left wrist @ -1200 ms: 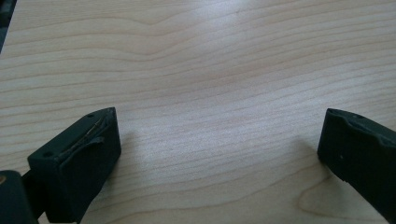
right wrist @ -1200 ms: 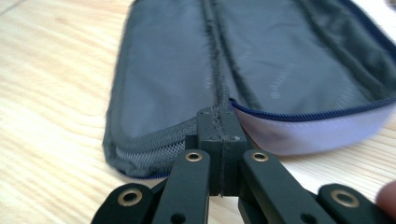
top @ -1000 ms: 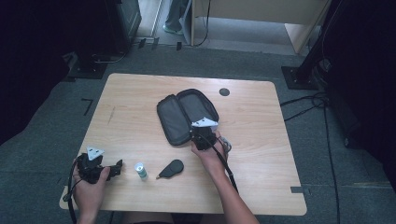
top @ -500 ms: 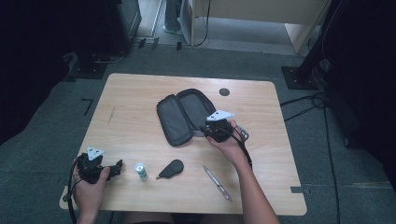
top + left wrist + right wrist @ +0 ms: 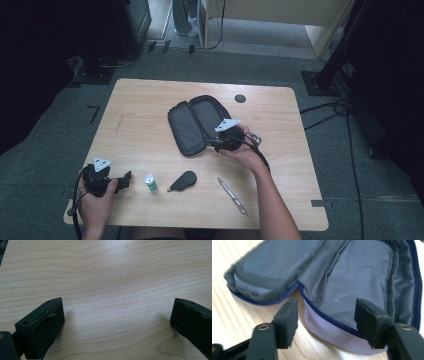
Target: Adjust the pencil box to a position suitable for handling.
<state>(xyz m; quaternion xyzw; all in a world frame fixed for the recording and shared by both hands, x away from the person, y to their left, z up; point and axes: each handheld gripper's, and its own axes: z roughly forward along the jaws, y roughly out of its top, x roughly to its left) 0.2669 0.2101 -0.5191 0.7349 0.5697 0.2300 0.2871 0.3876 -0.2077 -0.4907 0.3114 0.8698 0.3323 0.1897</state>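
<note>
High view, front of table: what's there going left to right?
left gripper → small white bottle with green cap → dark teardrop-shaped item → silver pen. The open pouch and right gripper lie farther back.

Lab: stand bases (image 5: 320, 82), floor cables (image 5: 325, 107)

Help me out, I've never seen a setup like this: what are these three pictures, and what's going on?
A person sits at a wooden table holding a hand-held gripper in each hand. One picture looks down from above; the other two come from small cameras riding on each gripper, looking along its two black fingers.

On the table lie an open zip pouch, a small bottle, a dark teardrop-shaped thing and a pen-like stick.

The left gripper rests near the table's edge, fingers apart, holding nothing. The right gripper is at the pouch's rim; its fingers have just been opening, and they grip nothing.
</note>
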